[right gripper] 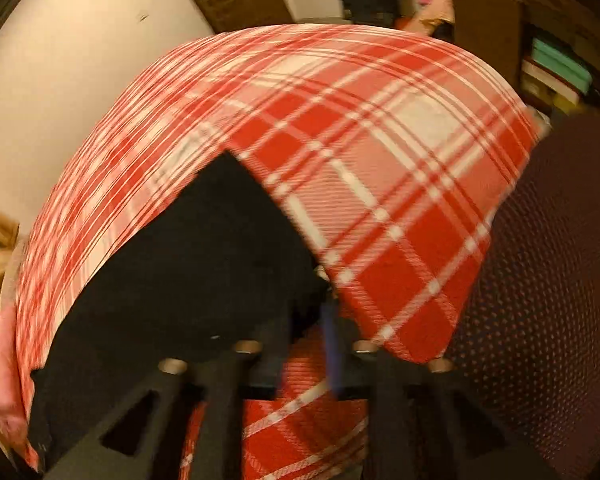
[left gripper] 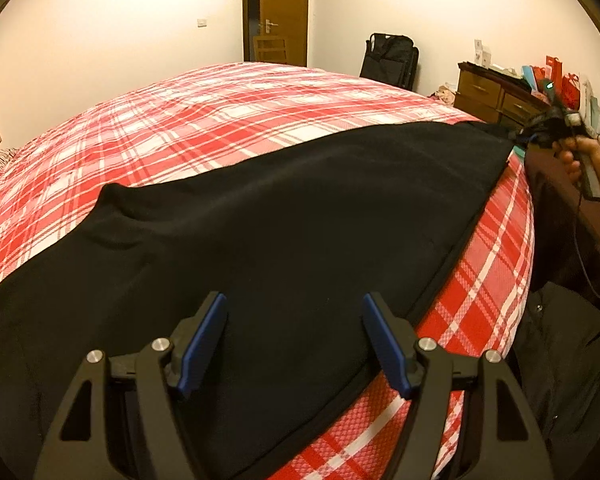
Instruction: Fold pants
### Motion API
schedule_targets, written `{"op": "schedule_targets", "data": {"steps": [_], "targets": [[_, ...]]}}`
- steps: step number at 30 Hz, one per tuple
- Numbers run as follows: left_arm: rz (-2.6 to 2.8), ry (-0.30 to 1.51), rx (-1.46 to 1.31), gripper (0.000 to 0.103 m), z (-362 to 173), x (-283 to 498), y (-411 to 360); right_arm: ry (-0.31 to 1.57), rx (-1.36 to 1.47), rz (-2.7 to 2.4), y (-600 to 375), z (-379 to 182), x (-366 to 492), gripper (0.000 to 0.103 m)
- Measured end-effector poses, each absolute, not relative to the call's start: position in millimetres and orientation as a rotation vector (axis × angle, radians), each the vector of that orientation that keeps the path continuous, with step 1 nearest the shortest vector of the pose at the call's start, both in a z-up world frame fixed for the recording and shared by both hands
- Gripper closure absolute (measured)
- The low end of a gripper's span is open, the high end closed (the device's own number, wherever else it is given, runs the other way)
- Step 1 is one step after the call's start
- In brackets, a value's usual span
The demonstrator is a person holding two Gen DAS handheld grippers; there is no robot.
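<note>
A home bedroom: plaid-covered bed (left gripper: 228,120), wooden dresser (left gripper: 496,96), door (left gripper: 284,12).

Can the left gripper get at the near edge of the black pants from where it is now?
Probably yes. The left gripper hangs open right over the black pants, whose hem lies just below its right finger on the plaid bedspread, with nothing between.

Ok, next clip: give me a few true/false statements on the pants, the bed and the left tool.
1. The pants are black. True.
2. The bedspread is plain blue. False: it is red and white plaid.
3. The left tool stands open above the pants, pads clear of the cloth. True.
4. The pants hang off a chair. False: they lie spread on the bed, near its edge.
5. A wooden door stands beyond the bed. True.
</note>
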State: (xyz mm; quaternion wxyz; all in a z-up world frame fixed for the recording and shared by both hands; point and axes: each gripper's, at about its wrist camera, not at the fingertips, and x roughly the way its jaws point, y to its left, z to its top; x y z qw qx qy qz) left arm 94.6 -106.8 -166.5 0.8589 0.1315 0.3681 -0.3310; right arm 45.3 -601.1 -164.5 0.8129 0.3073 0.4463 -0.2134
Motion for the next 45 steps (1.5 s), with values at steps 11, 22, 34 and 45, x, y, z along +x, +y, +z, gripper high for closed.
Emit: {"op": "schedule_targets", "data": {"steps": [11,22,34,45], "targets": [[-0.708,0.787,0.308,0.026,-169,89,-103,0.877,0.255,-0.108,-477,-105,71,0.06],[-0.702,0.78,0.323,0.019,-174,82,-106,0.994,-0.21,0.32,-266,-166,87,0.06],[-0.704,0.746,0.264,0.011,-159,66,-90,0.943,-0.337,0.506,-206,-139,66,0.06],[-0.464,0.733,0.151,0.011,-146,81,-9,0.891,-0.494,0.58,-145,-159,66,0.065]]}}
